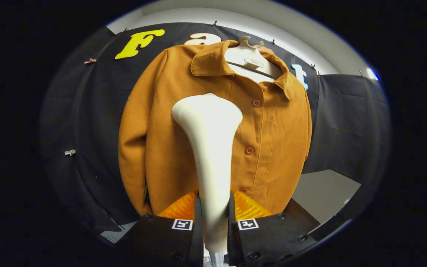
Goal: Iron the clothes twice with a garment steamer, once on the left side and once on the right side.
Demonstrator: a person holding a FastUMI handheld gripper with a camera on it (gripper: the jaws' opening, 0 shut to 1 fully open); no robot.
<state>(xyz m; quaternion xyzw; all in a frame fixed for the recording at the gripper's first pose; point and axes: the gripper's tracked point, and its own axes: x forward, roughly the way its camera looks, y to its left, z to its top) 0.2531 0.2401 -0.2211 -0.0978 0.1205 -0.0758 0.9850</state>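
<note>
Clearly, the gripper (pixel 213 218) is clamped on the garment steamer (pixel 209 148): both fingers (pixel 184 230) press against the narrow handle from left and right, so the handle sits squarely between the jaws. The steamer's long axis runs straight away from the fingers, from the slim near end between them up to the broad, flared head at the far end. That head points forward at the jacket (pixel 269 148), its wide top lying over the chest of the garment, just left of the button placket (pixel 249 150). Whether the head touches the fabric cannot be told.

The jacket is a tan, collared piece with a row of reddish buttons, hanging front-on from a pale hanger (pixel 248 55) against the dark booth wall (pixel 347 122). Its left-hand sleeve hangs down beside the body, well left of the steamer. The lower hem falls just beyond the fingers. To the far right, past the jacket's edge, a grey surface (pixel 324 193) shows below the cloth.
</note>
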